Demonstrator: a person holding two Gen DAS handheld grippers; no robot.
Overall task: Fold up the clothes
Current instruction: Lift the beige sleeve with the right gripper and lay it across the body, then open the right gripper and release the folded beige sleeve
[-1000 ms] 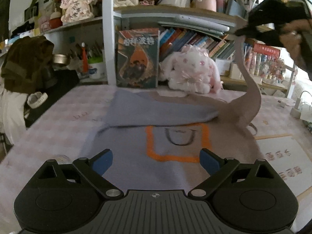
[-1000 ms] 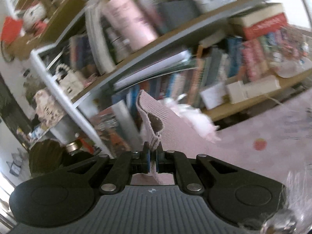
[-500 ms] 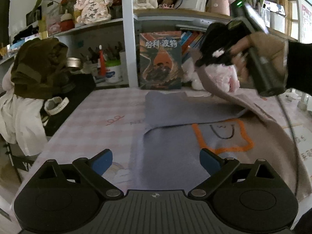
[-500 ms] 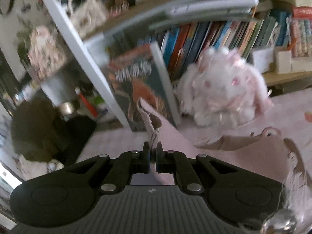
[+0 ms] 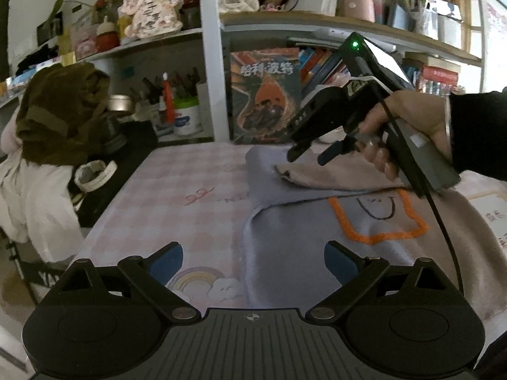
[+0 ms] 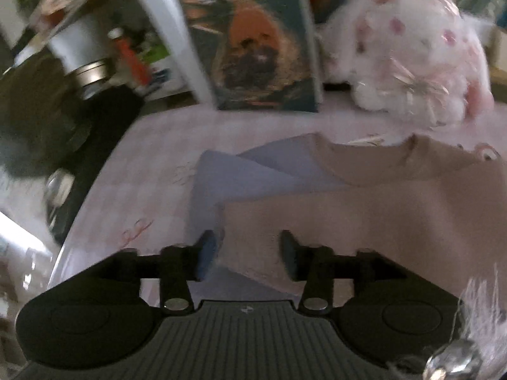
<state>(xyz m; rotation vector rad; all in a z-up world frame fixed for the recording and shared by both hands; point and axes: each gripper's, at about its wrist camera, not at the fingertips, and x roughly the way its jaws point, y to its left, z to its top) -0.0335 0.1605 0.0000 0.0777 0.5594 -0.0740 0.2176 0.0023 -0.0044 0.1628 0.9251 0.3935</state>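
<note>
Left wrist view | sweater (image 5: 304,247) flat, sleeve (image 5: 329,179) across chest beneath right gripper (image 6: 244,250), jaws apart | left gripper (image 5: 253,261) spread, empty | step: sleeve fold-in; next: fold body.

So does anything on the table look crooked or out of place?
Slightly. The beige sleeve lies slanted across the grey sweater, its cuff short of the sweater's left edge. Nothing spilled or damaged.

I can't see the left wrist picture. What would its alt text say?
A hand holds the right gripper, fingers open, over a beige sleeve folded across a grey sweater on a pink checked table. The left gripper hovers open in front; bookshelves behind.
</note>
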